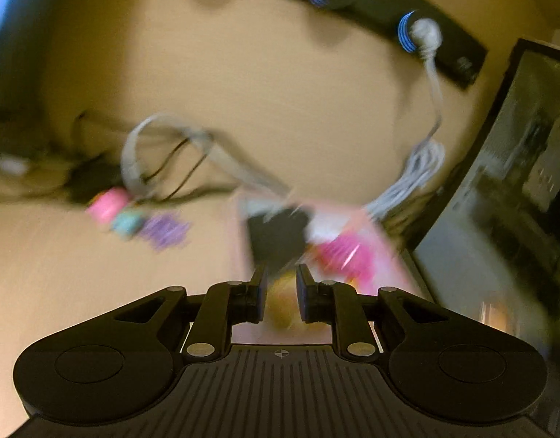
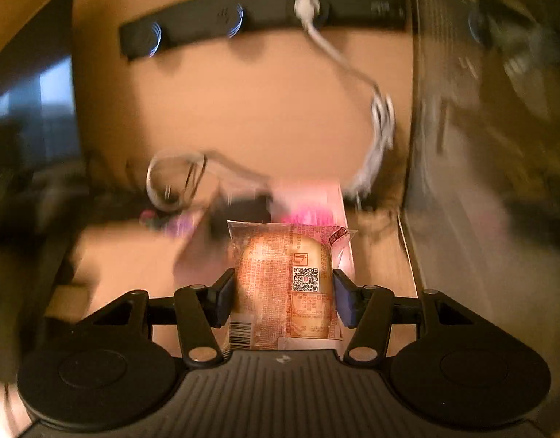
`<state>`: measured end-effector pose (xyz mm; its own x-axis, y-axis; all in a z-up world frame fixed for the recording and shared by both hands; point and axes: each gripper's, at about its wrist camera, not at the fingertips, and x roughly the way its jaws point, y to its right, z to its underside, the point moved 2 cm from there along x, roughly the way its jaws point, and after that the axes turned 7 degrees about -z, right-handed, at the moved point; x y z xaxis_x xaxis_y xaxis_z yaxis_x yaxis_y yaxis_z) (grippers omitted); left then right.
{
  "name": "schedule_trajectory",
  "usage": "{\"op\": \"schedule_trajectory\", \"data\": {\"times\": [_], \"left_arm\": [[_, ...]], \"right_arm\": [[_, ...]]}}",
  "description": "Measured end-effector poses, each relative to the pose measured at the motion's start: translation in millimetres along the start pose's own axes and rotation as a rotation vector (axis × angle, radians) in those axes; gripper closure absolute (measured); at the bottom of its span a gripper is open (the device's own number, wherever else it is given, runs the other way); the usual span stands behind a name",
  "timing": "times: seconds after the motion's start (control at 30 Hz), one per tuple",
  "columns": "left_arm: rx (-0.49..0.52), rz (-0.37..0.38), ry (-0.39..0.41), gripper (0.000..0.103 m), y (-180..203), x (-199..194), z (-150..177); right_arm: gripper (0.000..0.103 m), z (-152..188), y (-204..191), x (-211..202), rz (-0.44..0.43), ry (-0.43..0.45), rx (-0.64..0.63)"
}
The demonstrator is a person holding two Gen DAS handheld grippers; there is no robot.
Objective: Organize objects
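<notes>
Clear-wrapped bun (image 2: 285, 284) is clamped between right gripper (image 2: 284, 294) pads, not yet placed. Left gripper (image 1: 281, 297) is nearly closed, nothing gripped. Pink box (image 1: 367, 241), ahead of fingers, is judged the dest.

bench (image 2: 126, 255): pale wood grain, matt | bun wrapper (image 2: 285, 284): glossy clear plastic film, printed, crinkled | claw (image 2: 282, 297): matt black plastic, ribbed base, shiny metal pivot pins | cable (image 2: 380, 116): smooth white plastic | power strip (image 2: 265, 14): matt black plastic
</notes>
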<state>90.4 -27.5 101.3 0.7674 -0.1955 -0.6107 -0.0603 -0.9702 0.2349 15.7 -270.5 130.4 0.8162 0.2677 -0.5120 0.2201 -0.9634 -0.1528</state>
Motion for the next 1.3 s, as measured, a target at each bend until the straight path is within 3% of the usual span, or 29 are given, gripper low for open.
{"op": "schedule_trajectory", "data": {"times": [0.13, 0.17, 0.2, 0.23, 0.33, 0.43, 0.53, 0.7, 0.9, 1.0, 1.17, 1.27, 1.3], "left_arm": [[0.028, -0.048, -0.115, 0.084, -40.1, -19.1, 32.1], [0.03, -0.059, -0.137, 0.084, -47.9, -25.4, 37.7], [0.028, -0.071, -0.155, 0.084, -55.8, -30.0, 41.6], [0.028, -0.082, -0.169, 0.084, -65.6, -35.4, 44.7], [0.024, -0.123, -0.183, 0.084, -99.9, -49.7, 51.7], [-0.039, -0.136, -0.231, 0.084, -128.6, -41.1, 52.8], [-0.093, -0.161, -0.22, 0.084, -144.7, -33.9, 48.9], [-0.098, -0.107, -0.239, 0.084, -153.1, -24.1, 47.2], [-0.123, -0.076, -0.228, 0.084, -183.6, -46.6, 51.1], [-0.121, -0.078, -0.233, 0.084, -203.3, -58.4, 51.2], [-0.09, -0.091, -0.216, 0.084, -230.1, -77.1, 47.3], [-0.095, -0.102, -0.204, 0.084, -243.1, -83.2, 45.6], [-0.099, -0.11, -0.204, 0.084, -246.9, -83.9, 45.6]], "right_arm": [[0.048, -37.1, 0.2, 45.4, 0.052, 0.073, 0.02], [0.045, -42.1, 2.2, 59.0, 0.052, 0.057, 0.025], [0.032, -44.9, 4.8, 74.1, 0.051, 0.021, 0.03], [0.026, -45.4, 7.4, 88.3, 0.063, -0.018, 0.04], [0.026, -35.1, 5.5, 109.9, 0.093, -0.079, 0.04], [0.025, -17.0, -9.1, 106.5, 0.092, -0.138, 0.045], [0.019, -6.2, -35.6, 100.3, 0.083, -0.143, -0.01], [0.017, -7.3, -87.8, 106.5, 0.026, -0.147, -0.146], [0.006, -14.0, -152.2, 165.3, -0.055, -0.226, -0.2], [0.006, -16.6, -176.4, 207.5, -0.056, -0.241, -0.19], [0.006, -15.9, -214.1, 271.7, -0.03, -0.281, -0.302], [0.021, -14.8, -227.7, 294.2, -0.059, -0.309, -0.338], [0.037, -14.2, -231.8, 299.3, -0.065, -0.32, -0.348]]}}
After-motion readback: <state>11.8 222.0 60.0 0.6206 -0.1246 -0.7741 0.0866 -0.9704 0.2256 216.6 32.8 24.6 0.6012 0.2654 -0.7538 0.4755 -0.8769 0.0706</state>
